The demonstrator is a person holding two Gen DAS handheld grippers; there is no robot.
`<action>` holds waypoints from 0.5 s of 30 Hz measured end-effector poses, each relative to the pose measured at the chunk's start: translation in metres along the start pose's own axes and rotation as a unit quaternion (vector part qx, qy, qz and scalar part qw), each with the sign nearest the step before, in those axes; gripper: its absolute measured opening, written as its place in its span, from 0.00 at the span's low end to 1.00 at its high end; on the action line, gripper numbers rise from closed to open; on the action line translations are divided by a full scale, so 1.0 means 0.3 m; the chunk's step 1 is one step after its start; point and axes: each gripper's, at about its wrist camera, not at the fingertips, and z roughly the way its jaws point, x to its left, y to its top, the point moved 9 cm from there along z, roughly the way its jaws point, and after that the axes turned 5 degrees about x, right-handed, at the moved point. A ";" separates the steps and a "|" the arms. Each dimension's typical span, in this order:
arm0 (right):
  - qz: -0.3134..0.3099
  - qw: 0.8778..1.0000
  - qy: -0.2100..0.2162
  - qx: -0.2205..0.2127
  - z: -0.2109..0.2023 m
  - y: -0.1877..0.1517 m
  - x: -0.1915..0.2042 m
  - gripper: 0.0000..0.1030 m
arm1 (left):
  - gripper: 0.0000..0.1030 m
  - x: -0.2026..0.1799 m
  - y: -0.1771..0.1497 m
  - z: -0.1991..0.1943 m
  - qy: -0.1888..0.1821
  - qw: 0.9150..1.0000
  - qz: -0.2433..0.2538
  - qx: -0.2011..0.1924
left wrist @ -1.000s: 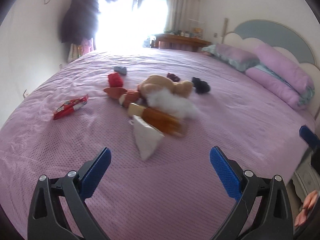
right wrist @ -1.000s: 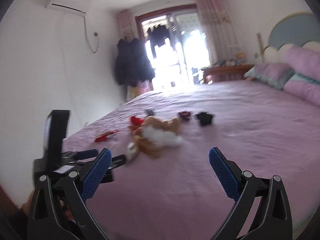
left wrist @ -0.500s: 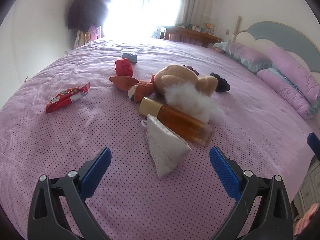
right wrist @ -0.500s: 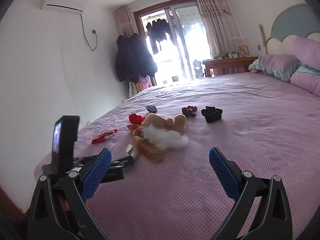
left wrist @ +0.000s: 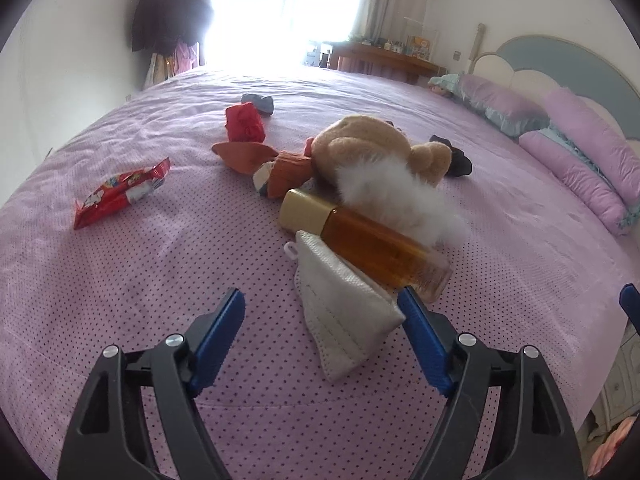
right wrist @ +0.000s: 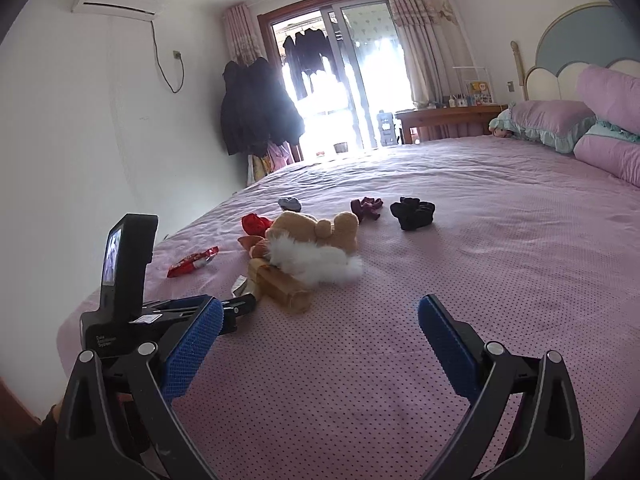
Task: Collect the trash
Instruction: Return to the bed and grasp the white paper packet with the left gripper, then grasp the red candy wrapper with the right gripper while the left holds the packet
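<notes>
On the pink bed (left wrist: pixel 160 280), amber-filled bottle (left wrist: pixel 372 240) abuts what looks like a mask (left wrist: pixel 340 312); left gripper (left wrist: pixel 322 308) closing around it, right gripper (right wrist: pixel 320 320) released.

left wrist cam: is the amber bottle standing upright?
No, the amber bottle lies on its side on the bed, against the white mask.

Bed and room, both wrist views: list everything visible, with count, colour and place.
face mask: 1, white, nearest, between the left jaws
bottle: 1, amber with gold cap, lying behind the mask
plush toy: 1, tan and white, mid-bed
snack wrapper: 1, red, left
red bundle: 1, behind the toy
dark cloth items: 2, black and maroon, right of the toy
pillows: several, lilac, at the headboard
bed cover: 1, lilac dotted
left hand-held gripper: black with blue pads, closing, pads not yet on the mask
right hand-held gripper: open, nothing between its jaws
</notes>
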 end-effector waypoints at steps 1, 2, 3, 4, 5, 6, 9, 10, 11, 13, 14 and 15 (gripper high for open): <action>0.003 1.000 0.001 0.001 -0.001 0.000 -0.004 0.92 | 0.77 -0.004 0.002 0.013 0.006 1.000 0.004 0.004; 0.006 1.000 0.002 0.002 -0.003 -0.001 -0.005 0.92 | 0.72 -0.004 0.004 0.026 0.012 1.000 0.004 0.009; 0.007 1.000 0.003 0.003 -0.005 -0.002 -0.004 0.92 | 0.65 -0.005 0.008 0.046 0.010 1.000 0.002 0.017; 0.006 1.000 0.002 0.006 -0.003 -0.004 -0.002 0.92 | 0.48 -0.006 0.007 0.060 0.004 1.000 -0.001 0.025; 0.002 1.000 0.000 0.006 -0.003 -0.006 0.000 0.92 | 0.39 -0.004 0.005 0.069 -0.003 0.999 -0.007 0.034; -0.003 1.000 -0.003 0.008 -0.002 -0.009 0.001 0.92 | 0.37 0.003 0.004 0.065 -0.004 0.999 -0.013 0.033; -0.018 1.000 -0.009 0.014 0.009 -0.018 0.006 0.92 | 0.28 0.018 -0.003 0.024 -0.031 0.999 -0.029 0.022; -0.021 1.000 -0.009 0.018 0.018 -0.020 0.009 0.92 | 0.25 0.026 -0.004 -0.001 -0.035 0.999 -0.030 0.014; -0.020 1.000 -0.008 0.021 0.026 -0.020 0.010 0.92 | 0.25 0.030 -0.004 -0.018 -0.037 0.999 -0.028 0.008; -0.020 1.000 -0.004 0.024 0.039 -0.016 0.019 0.92 | 0.25 0.041 -0.001 -0.081 -0.045 0.999 -0.022 -0.014; -0.021 0.999 0.001 0.024 0.045 -0.010 0.031 0.92 | 0.25 0.048 -0.001 -0.109 -0.049 0.998 -0.021 -0.023; -0.023 0.999 0.004 0.023 0.049 -0.007 0.040 0.92 | 0.25 0.061 -0.001 -0.143 -0.055 0.998 -0.022 -0.033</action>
